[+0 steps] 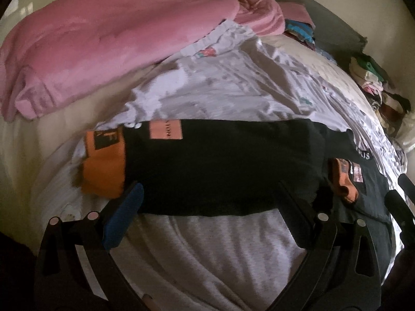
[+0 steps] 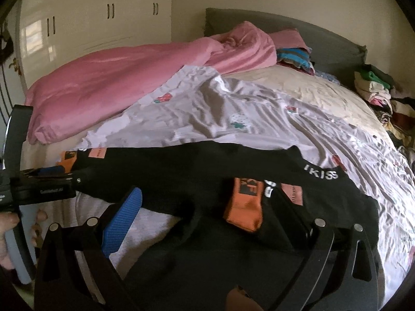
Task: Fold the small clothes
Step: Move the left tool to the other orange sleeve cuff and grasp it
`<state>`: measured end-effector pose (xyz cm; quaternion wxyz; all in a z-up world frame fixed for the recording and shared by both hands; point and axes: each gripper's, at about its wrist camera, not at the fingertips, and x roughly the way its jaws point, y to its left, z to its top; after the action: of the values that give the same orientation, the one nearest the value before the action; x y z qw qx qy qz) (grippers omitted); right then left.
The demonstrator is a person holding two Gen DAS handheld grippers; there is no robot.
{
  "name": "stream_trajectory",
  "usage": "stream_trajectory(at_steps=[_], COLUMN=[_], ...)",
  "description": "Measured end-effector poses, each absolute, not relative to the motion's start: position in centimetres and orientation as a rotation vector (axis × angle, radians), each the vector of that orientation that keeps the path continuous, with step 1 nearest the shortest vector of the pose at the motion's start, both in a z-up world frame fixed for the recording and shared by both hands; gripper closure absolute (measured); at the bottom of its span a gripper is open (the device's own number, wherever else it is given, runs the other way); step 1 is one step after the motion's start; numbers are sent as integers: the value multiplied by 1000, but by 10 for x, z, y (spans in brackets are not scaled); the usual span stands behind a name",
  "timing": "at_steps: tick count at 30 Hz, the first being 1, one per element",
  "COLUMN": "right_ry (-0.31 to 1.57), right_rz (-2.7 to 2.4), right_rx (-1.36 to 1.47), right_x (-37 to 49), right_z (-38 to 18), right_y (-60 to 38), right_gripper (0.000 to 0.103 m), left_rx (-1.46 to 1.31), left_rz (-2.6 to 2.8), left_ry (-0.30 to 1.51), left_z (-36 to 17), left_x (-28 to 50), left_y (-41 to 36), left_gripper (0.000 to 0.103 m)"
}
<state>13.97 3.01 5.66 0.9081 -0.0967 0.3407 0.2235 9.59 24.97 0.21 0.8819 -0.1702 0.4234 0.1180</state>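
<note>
A black garment [image 1: 220, 165] with orange cuffs [image 1: 103, 176] and a pink label lies stretched across the bed. My left gripper [image 1: 208, 186] is open wide, and the garment's near edge lies between its blue pad [image 1: 124, 215] and its dark finger [image 1: 293, 202]. In the right wrist view the same black garment [image 2: 181, 171] shows white lettering on its waistband, with a folded orange cuff [image 2: 243, 204] on top. My right gripper [image 2: 207, 194] is also open over the near edge. The left gripper [image 2: 59, 173] reaches in from the left, held by a hand [image 2: 7, 223].
A wrinkled white sheet [image 2: 233, 114] covers the bed, with a pink blanket [image 2: 116, 77] bunched along the far side. Piles of folded clothes [image 2: 373, 88] sit at the right by the grey headboard [image 2: 324, 41]. White wardrobe doors [image 2: 103, 18] stand behind.
</note>
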Motion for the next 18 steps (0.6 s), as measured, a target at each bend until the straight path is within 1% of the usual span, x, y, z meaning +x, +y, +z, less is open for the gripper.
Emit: stream_trajectory(at_steps=[9,18], right_ry=[723,749], right_rz=[506,516], right_rx=[-218,-228], right_x=[136,136], right_z=[48,39], right_y=[50,57], right_gripper=[4,4], left_rx=[-407,-525], left_rz=[299,392], left_ry=[898,914], left_z=[-14,-41], left_x=[85,68], left_y=[279,317], left_gripper=[10,10])
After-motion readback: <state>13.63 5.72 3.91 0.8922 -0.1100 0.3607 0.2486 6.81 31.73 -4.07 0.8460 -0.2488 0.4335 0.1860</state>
